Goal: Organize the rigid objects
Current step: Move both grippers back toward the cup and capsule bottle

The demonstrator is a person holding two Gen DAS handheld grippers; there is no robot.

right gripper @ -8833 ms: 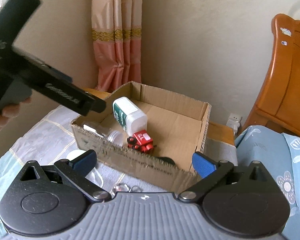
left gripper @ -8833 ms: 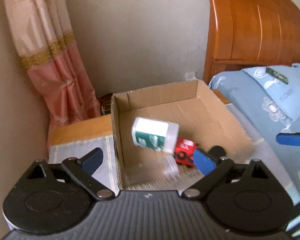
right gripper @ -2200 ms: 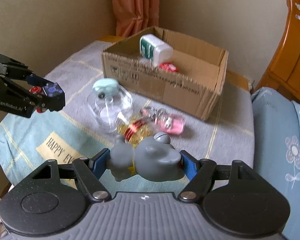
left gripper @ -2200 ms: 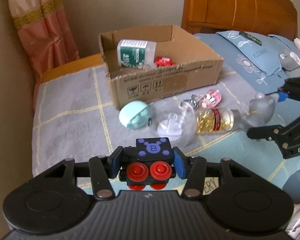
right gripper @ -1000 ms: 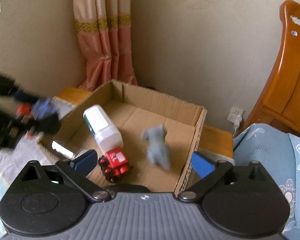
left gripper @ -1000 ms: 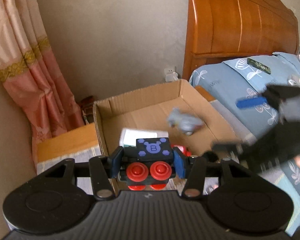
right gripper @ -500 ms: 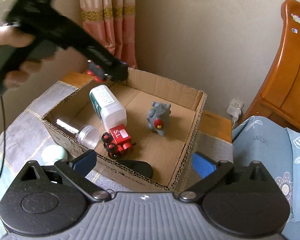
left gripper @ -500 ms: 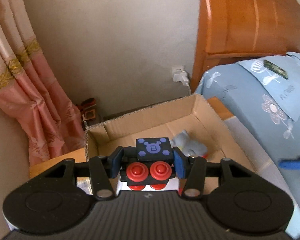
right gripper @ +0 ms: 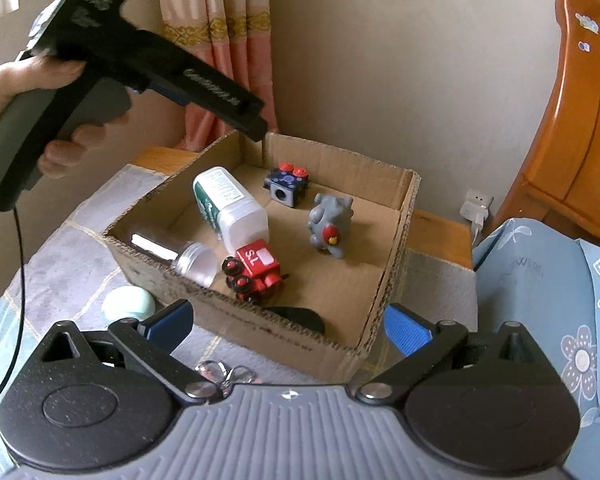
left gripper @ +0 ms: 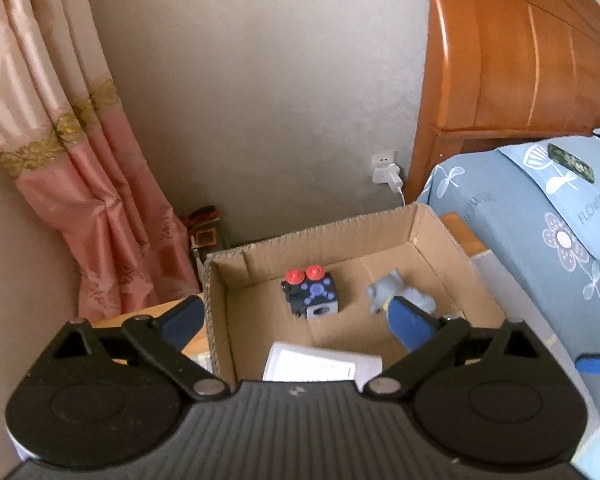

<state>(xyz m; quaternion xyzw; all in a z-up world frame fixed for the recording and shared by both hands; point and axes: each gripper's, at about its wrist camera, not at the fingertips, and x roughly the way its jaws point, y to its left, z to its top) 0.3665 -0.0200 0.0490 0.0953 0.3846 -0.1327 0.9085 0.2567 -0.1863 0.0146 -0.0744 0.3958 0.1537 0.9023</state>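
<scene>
The left gripper (left gripper: pixel 292 316) fingers are opening, nothing between them; the black block (left gripper: pixel 311 294) (red knobs up) lies beyond in the box (left gripper: pixel 220 320). The right gripper (right gripper: pixel 288 322) fingers stand apart, empty.

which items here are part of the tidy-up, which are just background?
Job:
- brown cardboard box
- dark blue block toy with red knobs
- grey animal figure
- red toy train
- white green-labelled bottle
- clear plastic jar
- mint-green ball

Background:
- pink curtain
- wooden headboard
- white wall plug

Brown box (right gripper: pixel 384 304); red train (right gripper: pixel 256 270), grey figure (right gripper: pixel 330 224), navy cube (right gripper: pixel 287 184) w/ red knobs; pink curtain (left gripper: pixel 80 184) w/ gold band.
</scene>
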